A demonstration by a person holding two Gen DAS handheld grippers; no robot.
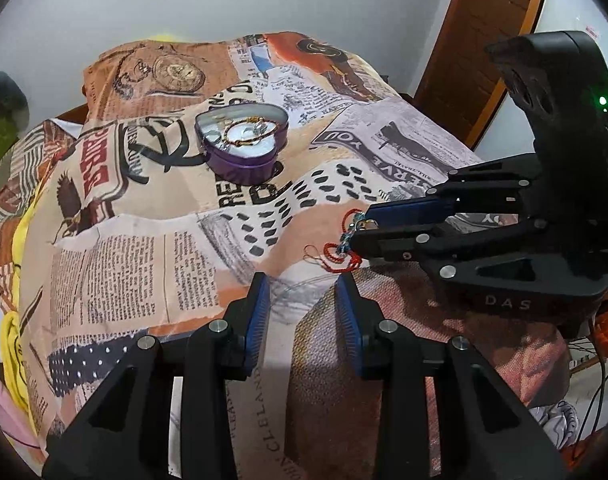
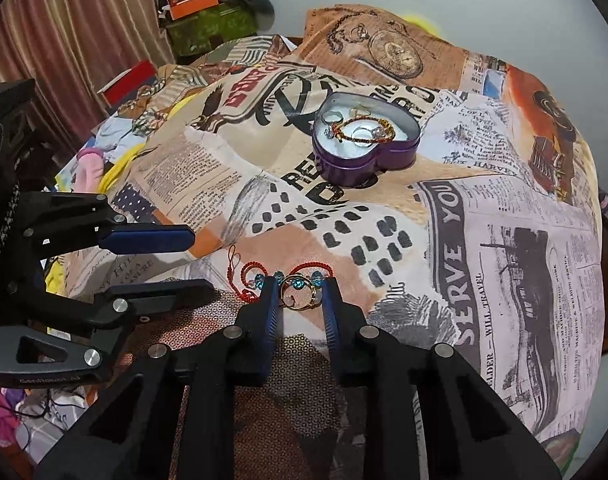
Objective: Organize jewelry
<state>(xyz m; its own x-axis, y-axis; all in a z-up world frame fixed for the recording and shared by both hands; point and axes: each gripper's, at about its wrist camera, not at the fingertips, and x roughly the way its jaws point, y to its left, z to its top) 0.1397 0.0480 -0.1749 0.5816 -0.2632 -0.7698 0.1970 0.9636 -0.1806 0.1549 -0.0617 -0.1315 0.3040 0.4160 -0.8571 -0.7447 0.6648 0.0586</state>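
A purple heart-shaped tin stands open on the newspaper-print cloth, with rings and a gold-and-red bracelet inside. Nearer me, a red cord bracelet with blue beads lies on the cloth. A gold ring sits against that bracelet, between the blue pads of my right gripper, which press on it from both sides. My left gripper hovers just left of the bracelet, open, with only cloth between its fingers.
The printed cloth drapes over a raised surface and falls away at its edges. A curtain, stacked boxes and a red box stand behind on the left. A wooden door is at the far right.
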